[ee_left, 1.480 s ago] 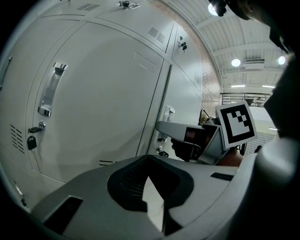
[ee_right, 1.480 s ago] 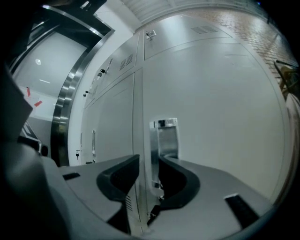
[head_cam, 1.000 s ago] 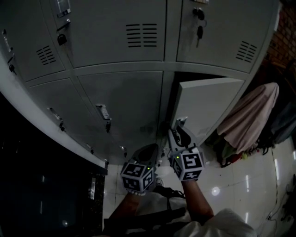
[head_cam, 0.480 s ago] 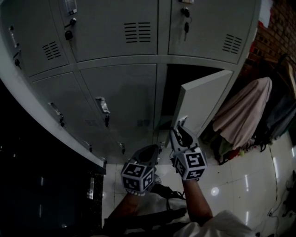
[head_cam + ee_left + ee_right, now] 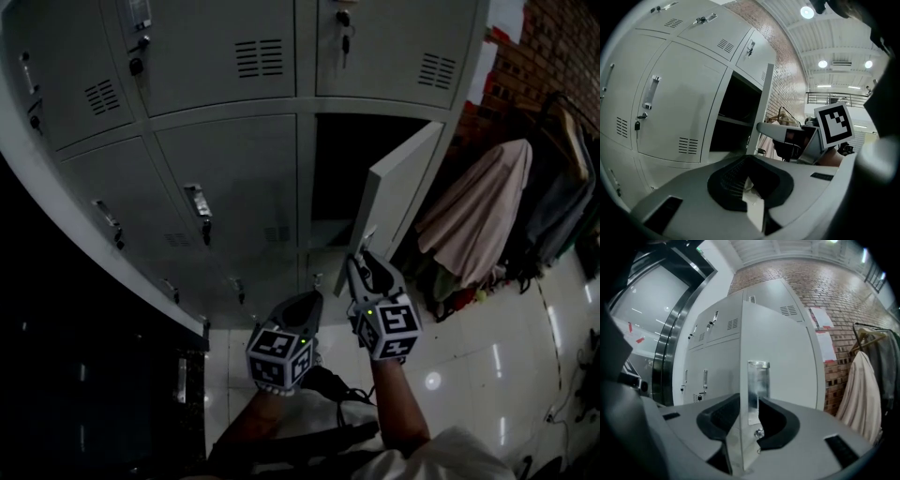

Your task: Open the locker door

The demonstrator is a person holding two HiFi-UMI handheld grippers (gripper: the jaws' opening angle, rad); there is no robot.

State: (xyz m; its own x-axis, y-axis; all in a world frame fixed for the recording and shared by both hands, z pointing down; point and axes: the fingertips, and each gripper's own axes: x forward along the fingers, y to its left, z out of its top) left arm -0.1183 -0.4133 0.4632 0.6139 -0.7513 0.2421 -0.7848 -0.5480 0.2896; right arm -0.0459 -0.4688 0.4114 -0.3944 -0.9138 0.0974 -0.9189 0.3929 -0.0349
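Observation:
The grey locker door [image 5: 394, 202] stands swung out to the right, and its dark compartment [image 5: 342, 178] shows behind it. My right gripper [image 5: 364, 262] is at the door's free edge. In the right gripper view that door [image 5: 783, 357] runs edge-on between the jaws of the right gripper [image 5: 749, 408], together with its shiny handle plate [image 5: 758, 385]. The jaws are opening and the pads look just off the metal. My left gripper [image 5: 305, 305] hangs low beside the right one, away from the lockers. The left gripper [image 5: 745, 176] has its pads together with nothing held.
The other locker doors [image 5: 234, 187] are closed, and keys [image 5: 343, 33] hang in an upper one. Garments [image 5: 478, 220] hang on a rack to the right, before a brick wall [image 5: 553, 47]. A dark panel [image 5: 75, 356] borders the left. Glossy tile floor [image 5: 487, 375] lies below.
The locker door has swung further out to the right, showing more of the dark compartment. My right gripper stays at the door's edge. The left gripper has hardly moved.

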